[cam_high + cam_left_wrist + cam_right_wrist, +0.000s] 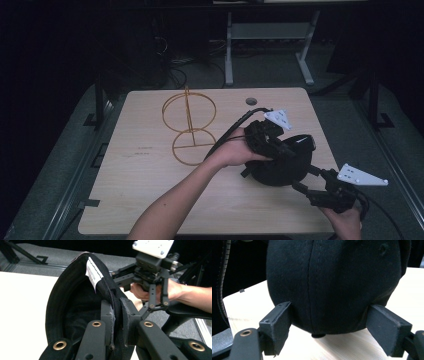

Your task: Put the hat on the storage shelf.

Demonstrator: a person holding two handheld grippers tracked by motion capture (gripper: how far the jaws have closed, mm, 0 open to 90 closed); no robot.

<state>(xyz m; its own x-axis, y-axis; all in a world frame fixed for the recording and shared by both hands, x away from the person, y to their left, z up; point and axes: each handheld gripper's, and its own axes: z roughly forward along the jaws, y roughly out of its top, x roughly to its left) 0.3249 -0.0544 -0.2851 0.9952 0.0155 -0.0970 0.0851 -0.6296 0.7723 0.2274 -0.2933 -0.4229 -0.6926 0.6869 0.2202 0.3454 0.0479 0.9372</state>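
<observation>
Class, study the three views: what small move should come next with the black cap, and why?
Probably close the right tool on the black fabric cap. Its jaws stand open on either side of the cap's crown, not yet gripping, while the left tool is shut on the cap's inner band. A second hold would likely steady the cap for carrying toward the gold wire stand on the wooden table.

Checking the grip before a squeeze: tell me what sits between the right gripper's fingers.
In the right gripper view, the black cap's rounded crown sits between the right gripper's spread fingers, above the wooden table.
</observation>
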